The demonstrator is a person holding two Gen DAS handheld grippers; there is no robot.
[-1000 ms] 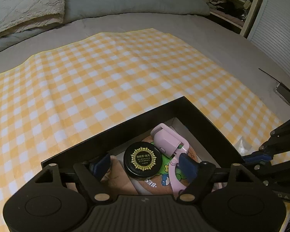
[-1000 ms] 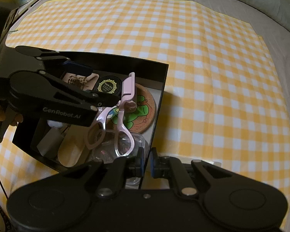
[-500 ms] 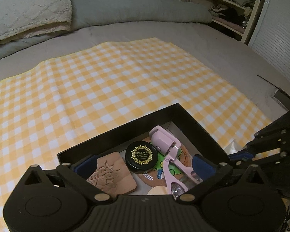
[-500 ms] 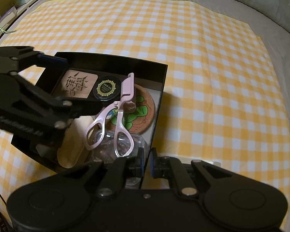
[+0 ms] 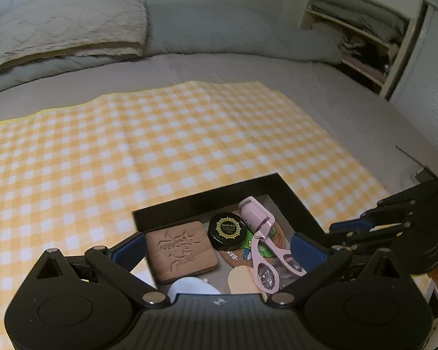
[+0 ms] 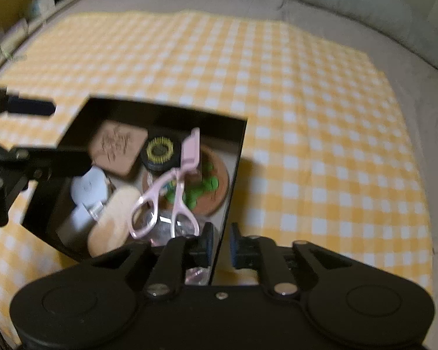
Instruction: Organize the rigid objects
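left tongs (image 5: 219,246) lifted clear of box (image 5: 295,201), right tongs (image 6: 219,243) just loosening

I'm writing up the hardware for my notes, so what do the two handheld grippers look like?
Both are matte black plastic. The left gripper and right gripper each have a broad ribbed body with two round housings, angled linkage arms joined by silver pivot screws, and dark blue pads on the fingers. No lettering is legible on either, and no cable is clearly visible.

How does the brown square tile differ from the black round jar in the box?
The tile is square, brown and flat, with carved characters; the jar is round, black and taller, with a gold emblem on its lid. The tile is wider than the jar. Both sit side by side in the black box.
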